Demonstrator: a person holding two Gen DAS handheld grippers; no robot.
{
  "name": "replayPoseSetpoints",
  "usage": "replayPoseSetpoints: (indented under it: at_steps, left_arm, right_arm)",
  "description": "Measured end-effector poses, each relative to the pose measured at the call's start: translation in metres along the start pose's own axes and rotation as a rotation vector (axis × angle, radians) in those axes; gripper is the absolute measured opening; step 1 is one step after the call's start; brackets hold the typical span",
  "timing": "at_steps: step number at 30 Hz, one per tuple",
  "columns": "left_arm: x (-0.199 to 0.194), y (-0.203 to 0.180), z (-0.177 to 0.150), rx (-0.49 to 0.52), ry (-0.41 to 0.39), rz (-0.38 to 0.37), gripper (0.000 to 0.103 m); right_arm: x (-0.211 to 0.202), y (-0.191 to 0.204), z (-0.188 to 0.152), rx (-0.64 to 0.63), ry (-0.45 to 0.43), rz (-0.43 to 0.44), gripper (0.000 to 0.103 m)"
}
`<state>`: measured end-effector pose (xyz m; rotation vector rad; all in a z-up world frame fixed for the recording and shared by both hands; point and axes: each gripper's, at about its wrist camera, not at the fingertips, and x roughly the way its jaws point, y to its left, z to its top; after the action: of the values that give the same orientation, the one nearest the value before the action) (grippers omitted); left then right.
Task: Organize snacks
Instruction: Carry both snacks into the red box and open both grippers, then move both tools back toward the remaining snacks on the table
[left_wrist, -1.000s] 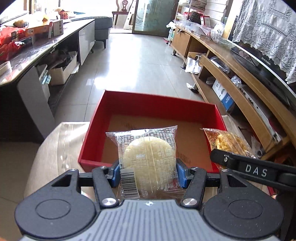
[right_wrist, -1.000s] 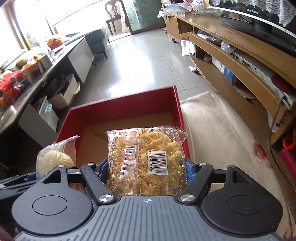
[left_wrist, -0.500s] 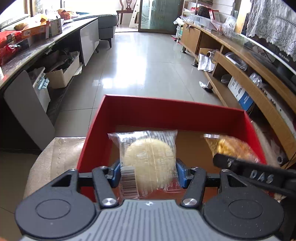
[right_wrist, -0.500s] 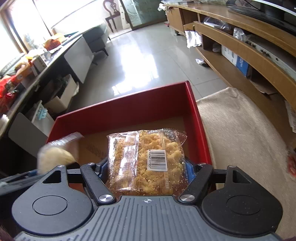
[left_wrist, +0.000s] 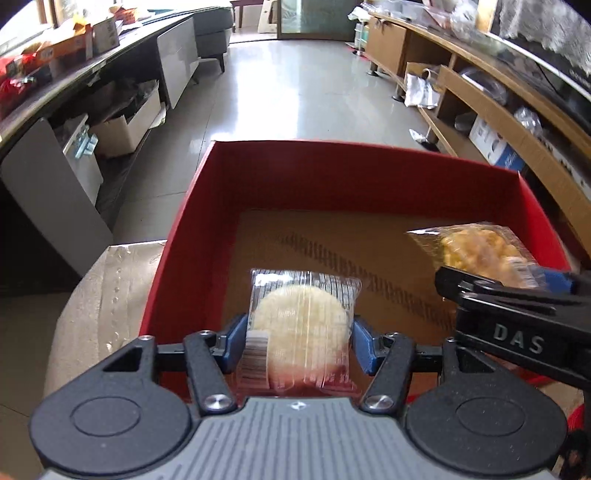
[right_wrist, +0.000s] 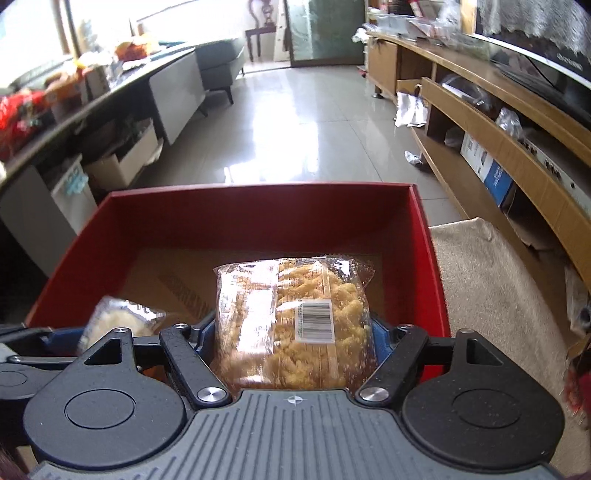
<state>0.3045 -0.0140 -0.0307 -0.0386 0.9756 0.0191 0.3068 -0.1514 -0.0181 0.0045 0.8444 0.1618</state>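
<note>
A red open box (left_wrist: 354, 168) with a brown cardboard floor stands on a beige surface; it also shows in the right wrist view (right_wrist: 258, 210). My left gripper (left_wrist: 299, 339) is shut on a clear packet with a round pale cake (left_wrist: 301, 325), held over the box's near left part. My right gripper (right_wrist: 293, 332) is shut on a clear packet of yellow puffed snack (right_wrist: 295, 317), held over the box's near right part. The snack packet (left_wrist: 480, 253) and the right gripper's black body show at the right of the left wrist view. The cake packet (right_wrist: 118, 319) shows at lower left of the right wrist view.
The beige cloth-covered surface (right_wrist: 491, 288) extends right of the box, and its plastic-covered part (left_wrist: 107, 280) extends left. A wooden TV shelf unit (right_wrist: 498, 147) runs along the right. A dark counter with boxes and snack bags (left_wrist: 55, 62) runs along the left. Tiled floor lies beyond.
Both grippers have moved forward and down over the red box, each still holding its packet. The packets now hang inside the box's near edge.
</note>
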Motion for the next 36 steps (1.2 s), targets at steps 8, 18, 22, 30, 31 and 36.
replayPoseSetpoints:
  at_steps: [8,18,22,30,31,36]
  left_arm:
    - [-0.008,-0.004,-0.008,0.024,0.039,0.007,0.057]
    - [-0.024,-0.004,-0.03,0.033,0.084,-0.017,0.057]
    - [-0.032,-0.003,-0.039,0.023,0.092,-0.034,0.058]
    - [-0.057,0.0,-0.043,-0.01,0.037,-0.069,0.063]
    - [-0.06,0.0,-0.042,-0.01,0.027,-0.075,0.064]
    - [-0.078,0.006,-0.044,-0.047,0.008,-0.106,0.064]
  right_arm:
    - [-0.003,0.006,-0.005,-0.043,0.027,-0.02,0.083]
    - [-0.016,0.009,-0.019,-0.037,0.116,-0.046,0.086]
    - [-0.023,0.009,-0.024,-0.022,0.15,-0.045,0.087]
    - [-0.048,0.007,-0.028,0.012,0.116,-0.05,0.087]
    - [-0.052,0.007,-0.028,0.015,0.103,-0.05,0.088]
    - [-0.07,0.005,-0.026,0.017,0.062,-0.051,0.088]
